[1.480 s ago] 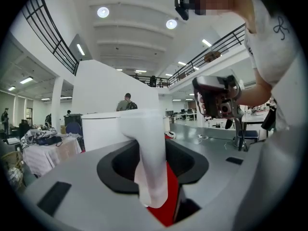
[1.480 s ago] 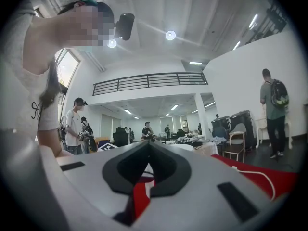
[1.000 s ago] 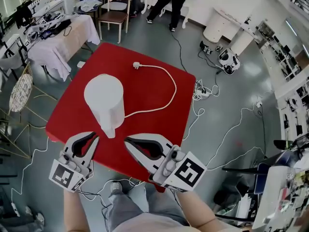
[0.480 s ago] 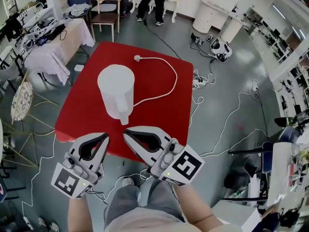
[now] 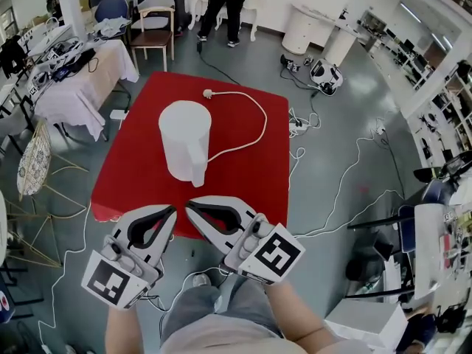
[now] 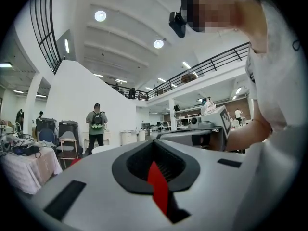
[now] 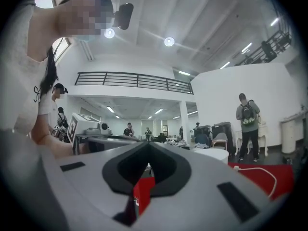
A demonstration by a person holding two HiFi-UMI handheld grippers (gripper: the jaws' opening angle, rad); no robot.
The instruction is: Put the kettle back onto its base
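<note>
— Claws, item by item?
— Your left claw (image 5: 172, 212): clenched, empty. Your right claw (image 5: 189, 206): clenched, empty. Both hang at the near edge of the red desk (image 5: 251, 186).
— And the kettle (image 5: 184, 142)?
— Upright mid-desk, straight beyond both claws and apart from them, handle turned near. The right claw is slightly nearer. Its cord (image 5: 254, 127) trails right from under it; base unseen, likely beneath.

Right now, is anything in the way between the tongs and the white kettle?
Nothing visible does. Only bare red table lies between the left tongs, the right tongs and the kettle. The cord curves away beyond the kettle.
</note>
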